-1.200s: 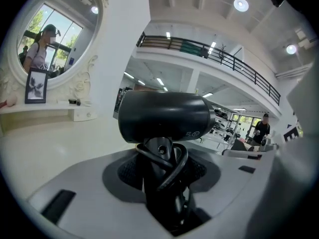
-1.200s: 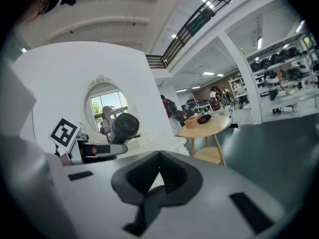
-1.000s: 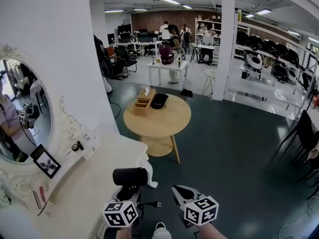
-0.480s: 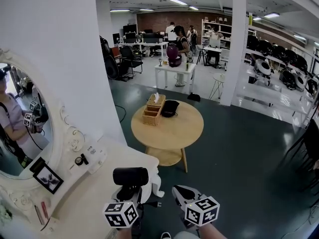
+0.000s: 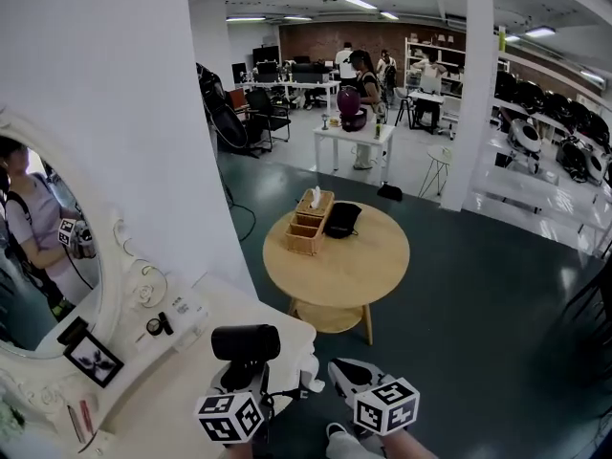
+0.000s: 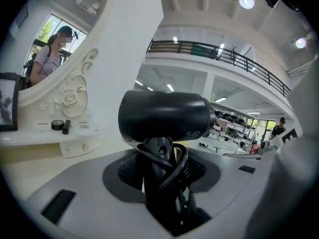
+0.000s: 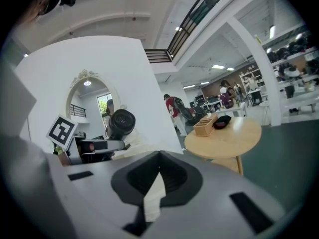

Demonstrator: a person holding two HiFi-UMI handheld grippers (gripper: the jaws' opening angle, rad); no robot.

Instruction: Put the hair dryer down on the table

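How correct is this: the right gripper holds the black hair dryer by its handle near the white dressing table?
Wrong side: the left gripper holds the black hair dryer by its handle near the white dressing table; see the left gripper view.

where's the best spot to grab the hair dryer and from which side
Take the hair dryer by its handle, coming from below the barrel. The handle is a slim upright stem that fits between two pads; the barrel is fat and round and would likely slip. The left claw holds it this way now.
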